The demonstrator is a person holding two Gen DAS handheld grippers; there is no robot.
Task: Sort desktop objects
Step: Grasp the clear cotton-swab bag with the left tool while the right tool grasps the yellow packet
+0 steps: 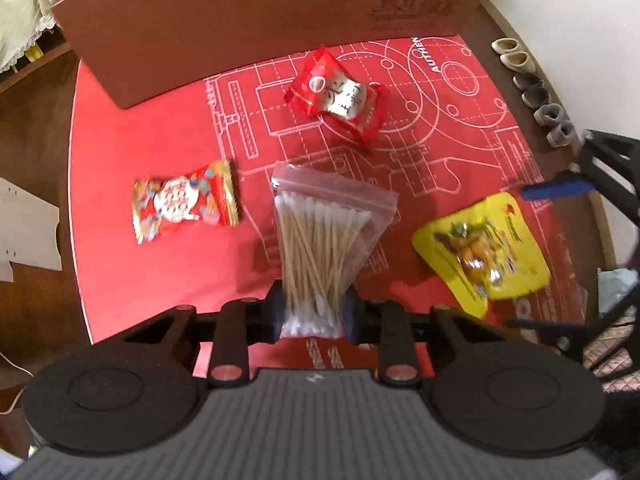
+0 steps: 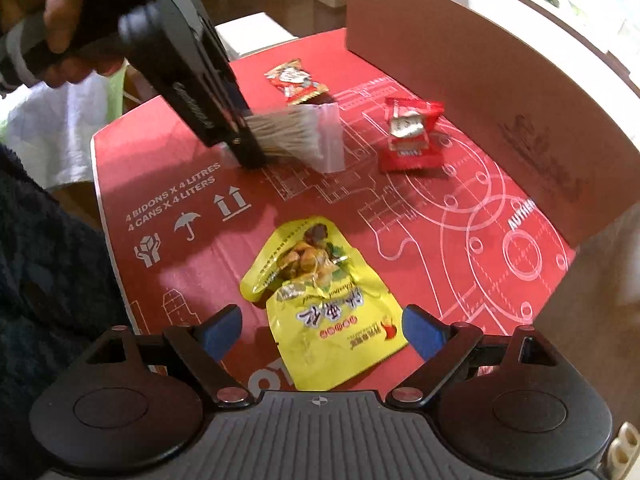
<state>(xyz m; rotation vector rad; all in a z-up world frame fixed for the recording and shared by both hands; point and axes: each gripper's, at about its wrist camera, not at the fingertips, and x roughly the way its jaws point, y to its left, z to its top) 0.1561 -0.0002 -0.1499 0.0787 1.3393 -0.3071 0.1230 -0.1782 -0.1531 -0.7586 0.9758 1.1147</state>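
My left gripper (image 2: 250,148) hiding the swab bag's (image 2: 304,136) near end, brown box (image 2: 460,64) top cropped, its stamp blurred

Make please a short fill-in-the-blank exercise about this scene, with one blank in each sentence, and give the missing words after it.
1. The left gripper is shut on a clear bag of ______.
2. The right gripper is ______, with its fingers on either side of the yellow snack packet.
3. All the packets lie on a flattened cardboard sheet whose colour is ______.
4. Besides the yellow packet and the bag, ______ red snack packets lie on the sheet.

Missing words: cotton swabs; open; red; two
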